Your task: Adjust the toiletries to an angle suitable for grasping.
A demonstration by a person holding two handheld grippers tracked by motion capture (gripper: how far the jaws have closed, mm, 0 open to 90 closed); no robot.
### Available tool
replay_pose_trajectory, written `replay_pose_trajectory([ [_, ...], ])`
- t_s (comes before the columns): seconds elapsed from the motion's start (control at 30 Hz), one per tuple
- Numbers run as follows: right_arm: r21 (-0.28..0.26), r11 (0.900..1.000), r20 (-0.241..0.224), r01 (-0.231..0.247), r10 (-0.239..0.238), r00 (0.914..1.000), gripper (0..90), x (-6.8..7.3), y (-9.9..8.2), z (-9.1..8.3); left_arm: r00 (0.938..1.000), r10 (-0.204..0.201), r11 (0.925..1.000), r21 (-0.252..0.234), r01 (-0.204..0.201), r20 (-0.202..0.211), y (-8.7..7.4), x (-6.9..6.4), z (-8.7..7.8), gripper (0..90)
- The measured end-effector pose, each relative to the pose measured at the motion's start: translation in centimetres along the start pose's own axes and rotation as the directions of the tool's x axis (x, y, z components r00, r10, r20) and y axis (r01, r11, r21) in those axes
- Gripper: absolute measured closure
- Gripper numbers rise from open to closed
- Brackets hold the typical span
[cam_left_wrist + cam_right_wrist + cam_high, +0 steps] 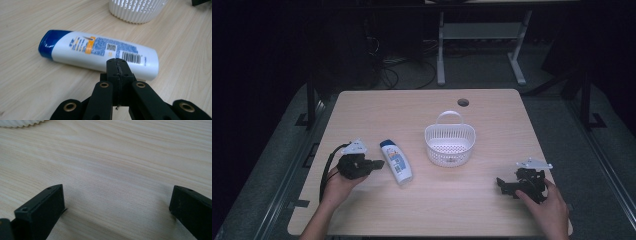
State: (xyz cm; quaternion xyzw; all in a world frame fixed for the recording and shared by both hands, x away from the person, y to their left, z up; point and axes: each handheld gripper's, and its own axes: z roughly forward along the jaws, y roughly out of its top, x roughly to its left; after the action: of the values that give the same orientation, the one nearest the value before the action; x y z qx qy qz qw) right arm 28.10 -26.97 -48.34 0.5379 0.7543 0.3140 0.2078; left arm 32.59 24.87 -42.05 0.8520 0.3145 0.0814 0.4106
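Left gripper (379, 163) sits near the table's left edge, toward the near side, and I see a hand (338, 186) wrapped around its black body with a cable looping off behind it. Its two jaws are pressed flat together with nothing between them, and their joined tip points at the shampoo bottle (396, 161) just beside it. From the left gripper view, that tip (117, 65) sits in front of the bottle's lower side near the barcode; I cannot tell whether it touches the bottle.

I see the bottle (100, 53) lying flat on the light wooden table (377, 107), left of centre. It is white with a blue cap (50, 45), and the cap end points toward the far edge. Its printed back label with a barcode faces up.

A white slatted basket (450, 140) with a looped handle stands upright near the middle of the table, well apart from the bottle. In the left gripper view its ribbed wall (136, 10) rises beyond the bottle.

My right gripper (503, 186) rests near the near right corner, held by the other hand (548, 207). In the right gripper view (117, 207) its jaws stand wide apart over bare wood, holding nothing.
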Motion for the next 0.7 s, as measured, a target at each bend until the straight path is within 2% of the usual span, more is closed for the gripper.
replay_pose_trajectory([
  [0.4, 0.000, 1.0000, 0.000, 0.000, 0.000, 1.0000, 0.0, 0.0, 0.0, 0.0, 0.9983, 0.043, 0.9991, 0.001, -0.043, 0.039, 2.4, -0.6, 2.0, 90.0],
  [0.7, 0.000, 1.0000, 0.000, 0.000, 0.000, 1.0000, 0.0, 0.0, 0.0, 0.0, 0.9958, 0.057, 0.9982, 0.016, -0.058, 0.071, 3.9, -1.4, 4.3, 90.0],
])
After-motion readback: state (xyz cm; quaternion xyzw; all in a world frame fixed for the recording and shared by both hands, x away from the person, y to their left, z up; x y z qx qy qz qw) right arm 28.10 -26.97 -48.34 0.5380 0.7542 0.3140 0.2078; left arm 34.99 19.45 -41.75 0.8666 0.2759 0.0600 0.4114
